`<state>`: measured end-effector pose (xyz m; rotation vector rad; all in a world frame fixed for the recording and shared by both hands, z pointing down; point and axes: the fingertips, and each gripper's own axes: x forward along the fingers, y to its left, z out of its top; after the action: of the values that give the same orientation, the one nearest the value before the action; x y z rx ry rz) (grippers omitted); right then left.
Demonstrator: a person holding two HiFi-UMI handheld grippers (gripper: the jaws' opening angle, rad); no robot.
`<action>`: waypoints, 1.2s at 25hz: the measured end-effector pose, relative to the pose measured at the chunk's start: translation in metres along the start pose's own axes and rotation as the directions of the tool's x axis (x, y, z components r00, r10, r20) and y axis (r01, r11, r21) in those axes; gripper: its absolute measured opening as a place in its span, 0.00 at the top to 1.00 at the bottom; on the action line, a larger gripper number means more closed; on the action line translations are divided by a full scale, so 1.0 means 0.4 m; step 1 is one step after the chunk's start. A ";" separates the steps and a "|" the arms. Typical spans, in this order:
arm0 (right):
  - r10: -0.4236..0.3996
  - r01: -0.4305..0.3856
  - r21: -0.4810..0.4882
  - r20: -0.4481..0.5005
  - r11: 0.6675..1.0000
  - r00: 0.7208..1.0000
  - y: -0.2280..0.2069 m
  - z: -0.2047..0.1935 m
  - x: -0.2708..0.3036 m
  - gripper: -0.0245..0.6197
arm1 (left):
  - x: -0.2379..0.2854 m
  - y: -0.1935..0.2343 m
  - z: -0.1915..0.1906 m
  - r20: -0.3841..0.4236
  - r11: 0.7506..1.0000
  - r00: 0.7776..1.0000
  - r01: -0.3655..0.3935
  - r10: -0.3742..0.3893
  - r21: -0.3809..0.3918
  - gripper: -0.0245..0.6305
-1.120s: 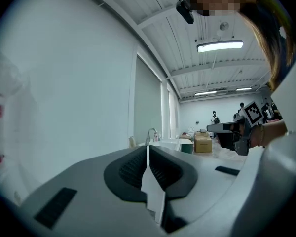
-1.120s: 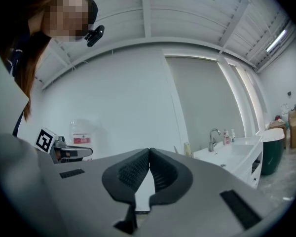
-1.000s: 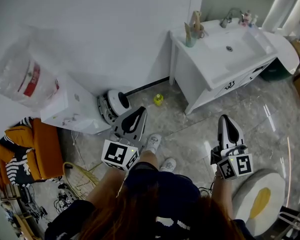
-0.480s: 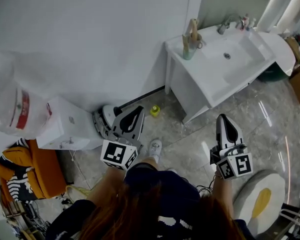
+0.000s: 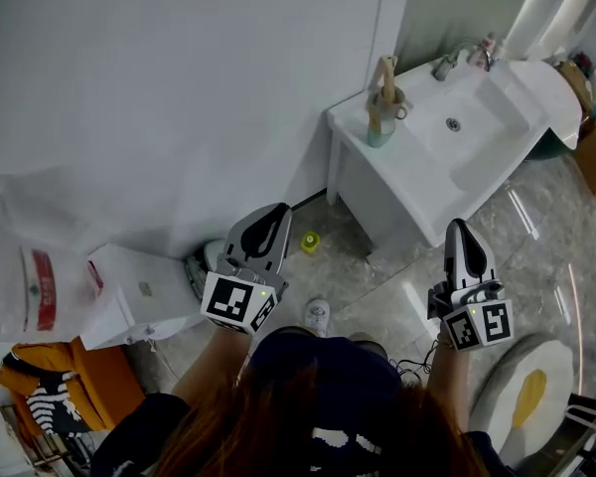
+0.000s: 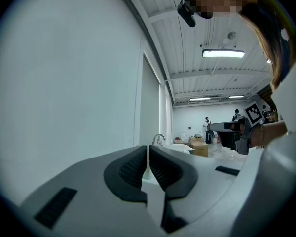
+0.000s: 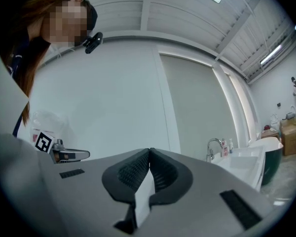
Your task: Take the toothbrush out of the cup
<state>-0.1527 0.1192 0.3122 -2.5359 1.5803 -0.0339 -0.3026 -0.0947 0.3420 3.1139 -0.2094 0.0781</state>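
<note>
Person nearer washbasin (image 5: 477, 142) than a second ago. Approach under way. Left gripper (image 5: 272, 213) and right gripper (image 5: 460, 226) both closed tight, empty, well apart from cup (image 5: 380, 129). Toothbrush (image 5: 385, 72) upright in cup at washbasin's left corner by wall — reach not begun.

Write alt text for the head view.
Seen from above, a person holds the left gripper and right gripper, both shut and empty, over a glossy floor. Ahead, a cup holding a toothbrush stands on the white sink unit's corner by the wall, beyond both grippers.
</note>
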 end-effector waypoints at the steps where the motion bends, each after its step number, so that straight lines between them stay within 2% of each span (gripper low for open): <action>1: -0.012 0.012 0.002 0.002 1.000 1.000 -0.009 0.001 0.015 0.94 | 0.015 0.015 -0.001 0.001 1.000 1.000 0.004 -0.004 -0.004 0.91; 12: -0.056 0.056 0.019 -0.042 0.998 0.998 -0.112 -0.036 0.134 0.94 | 0.168 0.067 -0.036 -0.030 0.999 0.999 0.032 -0.032 -0.025 0.92; 19: 0.021 -0.020 0.038 -0.029 0.999 0.999 -0.203 -0.026 0.289 0.94 | 0.288 0.106 -0.027 -0.035 0.999 0.999 -0.034 0.033 -0.030 0.91; 23: 0.064 -0.064 0.052 -0.014 0.997 0.998 -0.282 -0.010 0.395 0.94 | 0.404 0.116 -0.002 -0.024 0.999 0.999 -0.045 0.044 -0.011 0.91; 30: 0.110 -0.108 0.072 -0.016 0.992 0.994 -0.438 0.003 0.530 0.94 | 0.603 0.108 0.013 -0.012 0.998 0.998 -0.054 0.054 -0.023 0.91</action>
<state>0.0974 0.0057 0.3228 -2.3999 1.6916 -0.1014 -0.0695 -0.1696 0.3500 3.0837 -0.2926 0.0930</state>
